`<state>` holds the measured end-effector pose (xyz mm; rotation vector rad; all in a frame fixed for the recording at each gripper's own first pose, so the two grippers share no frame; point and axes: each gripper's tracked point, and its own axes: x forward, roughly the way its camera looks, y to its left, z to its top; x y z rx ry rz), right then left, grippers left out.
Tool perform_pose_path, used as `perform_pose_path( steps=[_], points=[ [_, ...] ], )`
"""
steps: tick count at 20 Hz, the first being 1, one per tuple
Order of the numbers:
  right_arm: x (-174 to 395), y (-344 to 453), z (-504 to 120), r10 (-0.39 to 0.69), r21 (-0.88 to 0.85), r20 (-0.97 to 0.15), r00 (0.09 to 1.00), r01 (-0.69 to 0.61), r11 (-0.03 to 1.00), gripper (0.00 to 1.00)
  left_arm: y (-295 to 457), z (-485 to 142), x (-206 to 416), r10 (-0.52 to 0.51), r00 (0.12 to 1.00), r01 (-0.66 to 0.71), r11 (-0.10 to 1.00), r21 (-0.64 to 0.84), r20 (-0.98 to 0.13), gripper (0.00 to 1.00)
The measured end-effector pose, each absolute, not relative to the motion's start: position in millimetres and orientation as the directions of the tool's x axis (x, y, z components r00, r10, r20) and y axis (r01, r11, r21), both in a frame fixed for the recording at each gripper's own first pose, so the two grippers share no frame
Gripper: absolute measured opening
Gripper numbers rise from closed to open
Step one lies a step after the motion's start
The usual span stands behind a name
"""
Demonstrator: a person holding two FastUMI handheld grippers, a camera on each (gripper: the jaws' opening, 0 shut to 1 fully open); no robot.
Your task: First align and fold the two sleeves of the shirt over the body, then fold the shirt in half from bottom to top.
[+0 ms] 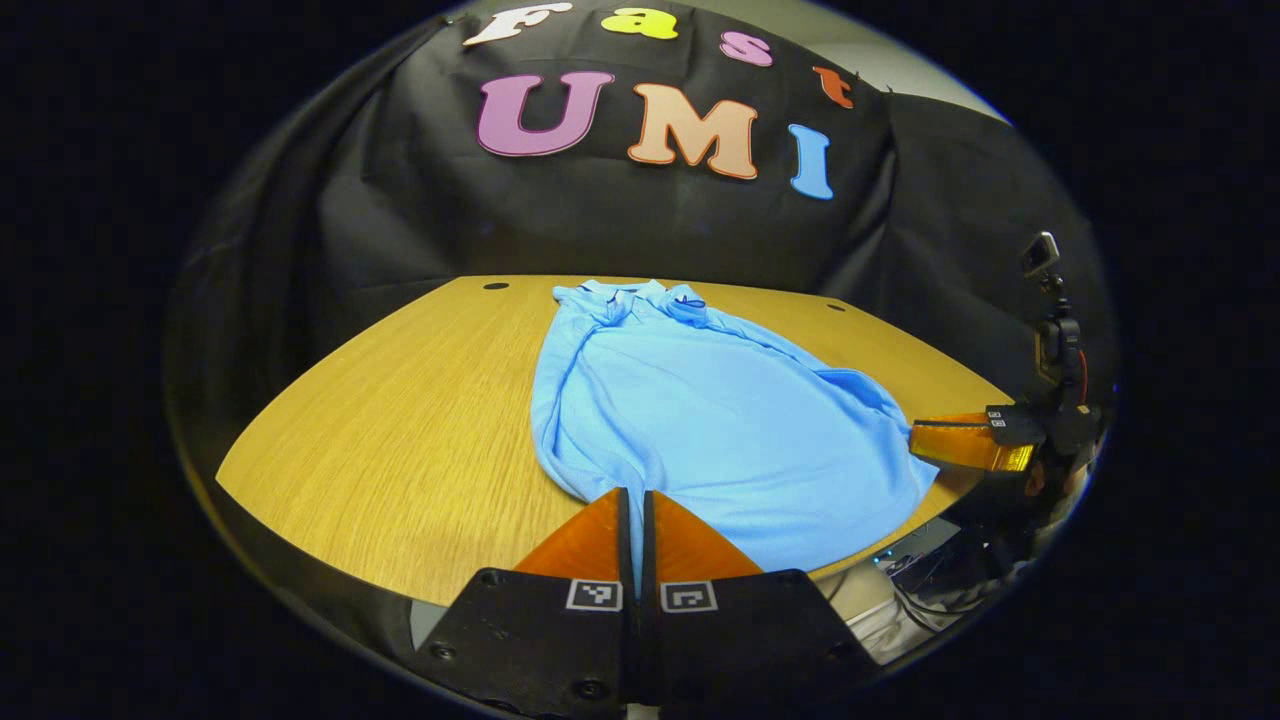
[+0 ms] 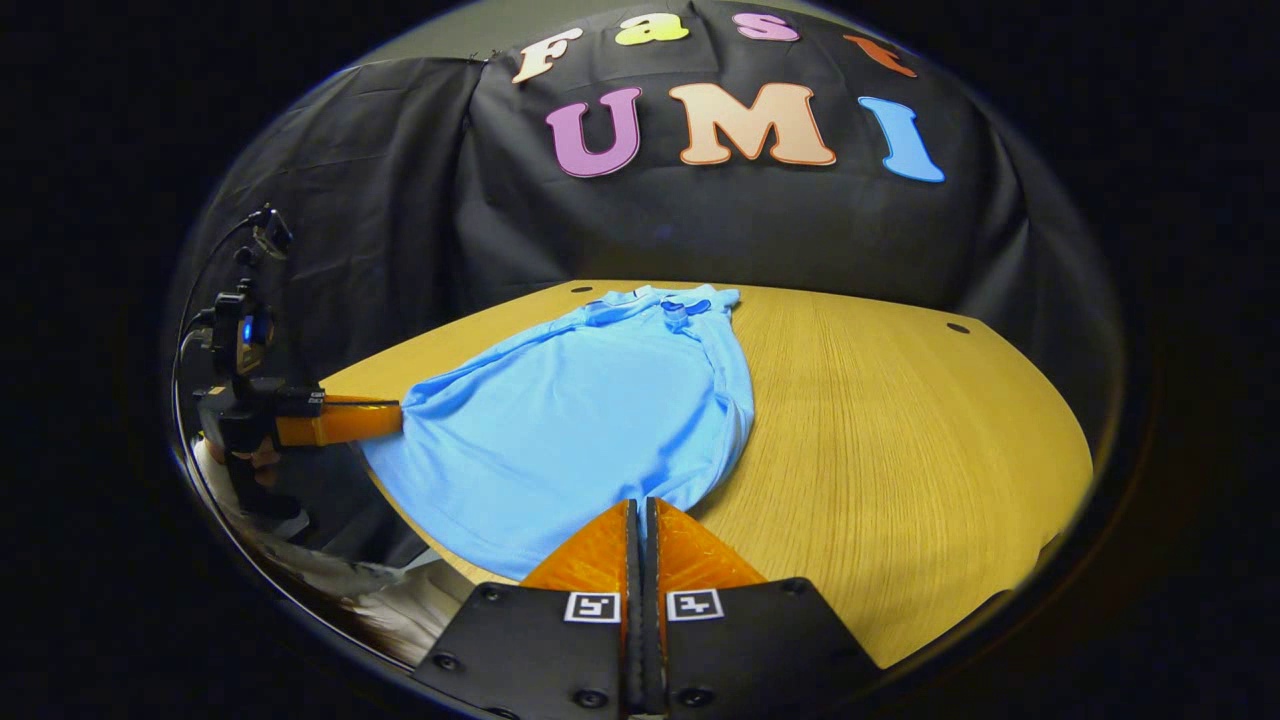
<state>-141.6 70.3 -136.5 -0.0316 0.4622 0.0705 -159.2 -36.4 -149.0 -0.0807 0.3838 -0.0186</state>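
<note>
So both tools are clamped onto the shirt's bottom hem right at the near edge of the bench (image 1: 400, 420): left tool (image 1: 636, 497) pinching one hem corner, right tool (image 2: 640, 507) pinching the other. The blue shirt (image 1: 700, 410) lies flat, sleeves already folded in over the body, collar (image 2: 670, 298) pointing at the far edge by the black cloth wall.
</note>
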Motion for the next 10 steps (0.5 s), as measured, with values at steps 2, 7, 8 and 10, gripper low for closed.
perform_pose_path(
  steps=[2, 7, 8, 10],
  points=[
    [-129, 68, -125, 0.062, -0.007, -0.433, 0.899, -0.072, 0.997, 0.03, -31, -138, -151, -0.027, 0.933, 0.001, 0.997, -0.072, -0.359, 0.0],
    [-89, 64, -99, 0.057, -0.004, -0.402, 0.914, -0.064, 0.998, 0.02, -17, -102, -119, -0.028, 0.952, 0.004, 0.997, -0.079, -0.304, 0.0],
    [-80, 63, -92, 0.057, -0.009, -0.399, 0.915, -0.065, 0.998, 0.02, -13, -94, -111, -0.024, 0.956, 0.0, 0.997, -0.08, -0.291, 0.0],
    [-61, 50, -71, 0.044, -0.024, -0.384, 0.922, -0.057, 0.998, 0.03, -5, -79, -95, -0.017, 0.963, -0.005, 0.997, -0.083, -0.269, 0.0]
  ],
)
